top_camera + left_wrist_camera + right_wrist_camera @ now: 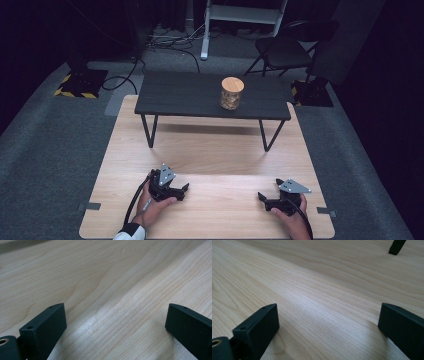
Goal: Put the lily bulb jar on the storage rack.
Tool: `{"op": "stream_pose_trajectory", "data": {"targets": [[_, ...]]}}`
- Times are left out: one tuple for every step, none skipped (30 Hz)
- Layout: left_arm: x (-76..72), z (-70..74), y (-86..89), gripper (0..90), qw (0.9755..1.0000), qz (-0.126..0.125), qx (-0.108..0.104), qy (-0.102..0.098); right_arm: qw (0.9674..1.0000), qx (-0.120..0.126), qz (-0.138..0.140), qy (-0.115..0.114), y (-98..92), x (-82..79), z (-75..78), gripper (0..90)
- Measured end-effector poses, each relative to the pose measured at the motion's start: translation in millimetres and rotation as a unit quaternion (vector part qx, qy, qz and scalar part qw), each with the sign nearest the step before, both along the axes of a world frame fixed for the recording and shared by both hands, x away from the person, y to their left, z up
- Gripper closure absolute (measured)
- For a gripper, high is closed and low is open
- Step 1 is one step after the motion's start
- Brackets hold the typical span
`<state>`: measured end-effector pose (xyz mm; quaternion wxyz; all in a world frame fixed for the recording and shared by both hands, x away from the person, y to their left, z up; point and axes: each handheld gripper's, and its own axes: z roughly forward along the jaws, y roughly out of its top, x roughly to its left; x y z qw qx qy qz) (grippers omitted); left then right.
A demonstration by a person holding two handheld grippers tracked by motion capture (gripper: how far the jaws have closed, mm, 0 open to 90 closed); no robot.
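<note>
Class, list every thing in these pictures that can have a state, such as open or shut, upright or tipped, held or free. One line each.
Glass jar with round wooden lid: upright, lid on, some contents inside, standing free on the small black bench.
Small black bench: upright on its legs on the light wooden table.
Left gripper: open, holding nothing, low over the table.
Right gripper: open, holding nothing, low over the table.

Left gripper [184, 189] hand-held, jaws wide (nothing between), right gripper [262, 198] likewise
</note>
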<state>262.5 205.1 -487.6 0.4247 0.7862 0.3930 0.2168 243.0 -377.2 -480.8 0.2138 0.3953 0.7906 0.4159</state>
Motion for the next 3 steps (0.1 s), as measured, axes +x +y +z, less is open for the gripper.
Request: {"op": "stream_pose_trajectory", "data": {"targets": [[-0.1,-0.1,-0.1,3.4,1.0,0.001,-0.001,0.0,1.0,0.0,0.0,0.0,0.0,0.0,0.0,3.2],[-0.1,-0.1,-0.1,3.4,1.0,0.001,-0.001,0.0,1.0,0.0,0.0,0.0,0.0,0.0,0.0,3.2],[-0.1,-0.1,-0.1,3.4,1.0,0.001,-0.001,0.0,1.0,0.0,0.0,0.0,0.0,0.0,0.0,3.2]]}}
